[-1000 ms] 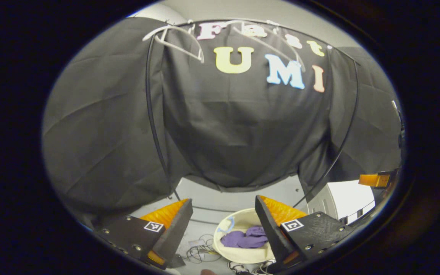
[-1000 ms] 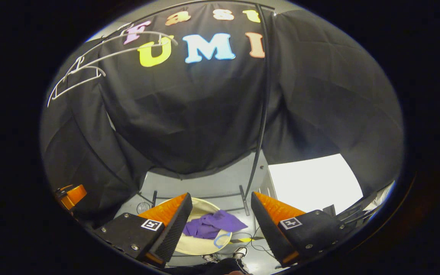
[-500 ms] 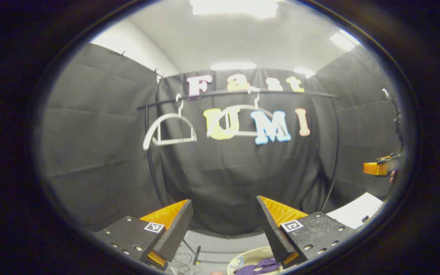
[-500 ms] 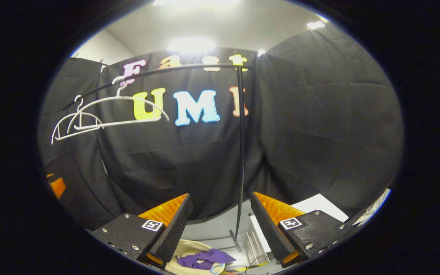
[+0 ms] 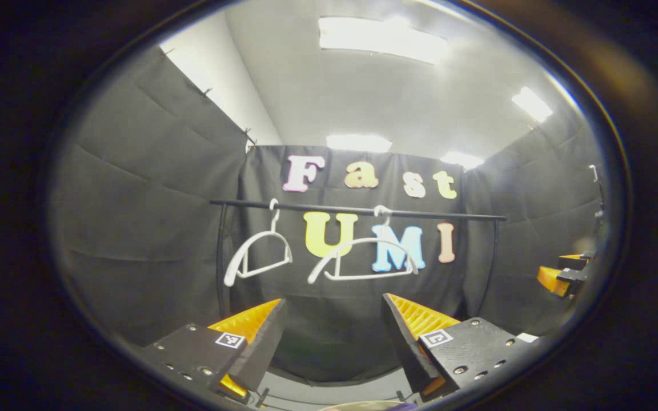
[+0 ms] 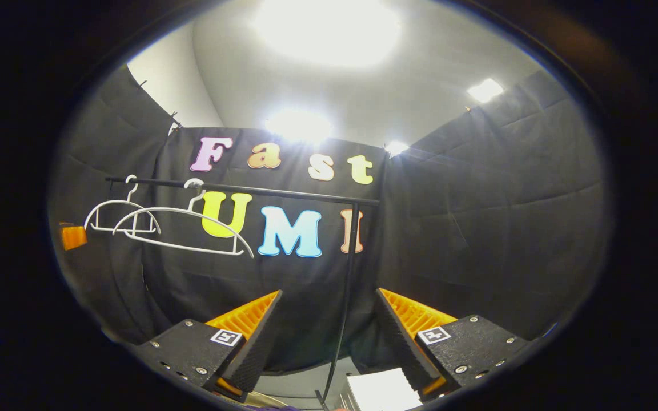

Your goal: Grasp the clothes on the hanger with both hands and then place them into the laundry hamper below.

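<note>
Black cloth walls close the booth on all sides, creased and matte, under a pale ceiling with bright light panels. Across the back runs a thin black metal clothes rail (image 5: 357, 210) on a slim upright post (image 6: 349, 268), and two white wire-thin plastic hangers hang from it by their hooks: the left hanger (image 5: 257, 254) turned at an angle, the right hanger (image 5: 363, 260) facing more squarely. Both are bare, curved shoulders plus a straight bottom bar, nothing draped on them. Left gripper (image 5: 332, 337) points up at the rail, jaws released with a wide gap and nothing between them; right gripper (image 6: 327, 334) likewise, jaws spread apart, empty, ridged inner faces showing. Both sit well below and in front of the hangers, not touching them. A sliver of pale rounded rim at the bottom edge of the left gripper view is likely the cream laundry hamper (image 5: 357, 406), with a purple scrap (image 5: 400, 406) at it, probably the clothes, too small to be sure. Judging from bare hangers and empty jaws, the garment is already down in the hamper and the task looks done or nearly so. A flat white sheet-like thing (image 6: 383, 391) lies low near the post.
</note>
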A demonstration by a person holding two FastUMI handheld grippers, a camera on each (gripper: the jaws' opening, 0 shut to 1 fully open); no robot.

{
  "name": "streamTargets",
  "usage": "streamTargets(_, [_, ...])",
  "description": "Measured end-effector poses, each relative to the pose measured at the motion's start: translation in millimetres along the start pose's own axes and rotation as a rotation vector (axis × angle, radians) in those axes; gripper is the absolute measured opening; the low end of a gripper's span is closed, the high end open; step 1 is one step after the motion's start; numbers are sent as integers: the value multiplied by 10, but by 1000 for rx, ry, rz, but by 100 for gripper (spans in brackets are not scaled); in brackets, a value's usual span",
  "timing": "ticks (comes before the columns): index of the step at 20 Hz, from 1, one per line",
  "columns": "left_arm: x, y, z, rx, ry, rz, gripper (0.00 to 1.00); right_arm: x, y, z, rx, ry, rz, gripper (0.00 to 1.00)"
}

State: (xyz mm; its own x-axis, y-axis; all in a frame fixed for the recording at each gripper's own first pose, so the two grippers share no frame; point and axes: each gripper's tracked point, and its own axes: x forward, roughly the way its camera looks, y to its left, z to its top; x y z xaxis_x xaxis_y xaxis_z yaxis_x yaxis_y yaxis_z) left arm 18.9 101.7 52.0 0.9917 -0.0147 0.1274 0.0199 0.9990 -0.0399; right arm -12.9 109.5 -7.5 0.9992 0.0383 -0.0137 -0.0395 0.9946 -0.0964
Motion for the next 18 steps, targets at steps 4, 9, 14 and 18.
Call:
streamTargets(4, [60,-20,-189,37,15,13,99,-29,-191,-78,24,26,-39,96])
streamTargets(9, [82,-100,-491,13,87,4,99,-187,-399,-243,19,78,-72,96])
streamTargets(14, [72,-207,-575,16,113,-28,94,-225,-411,-297,30,107,-69,96])
streamTargets(18, [154,-318,-876,-32,163,-67,99,-133,-321,-290,3,82,-48,96])
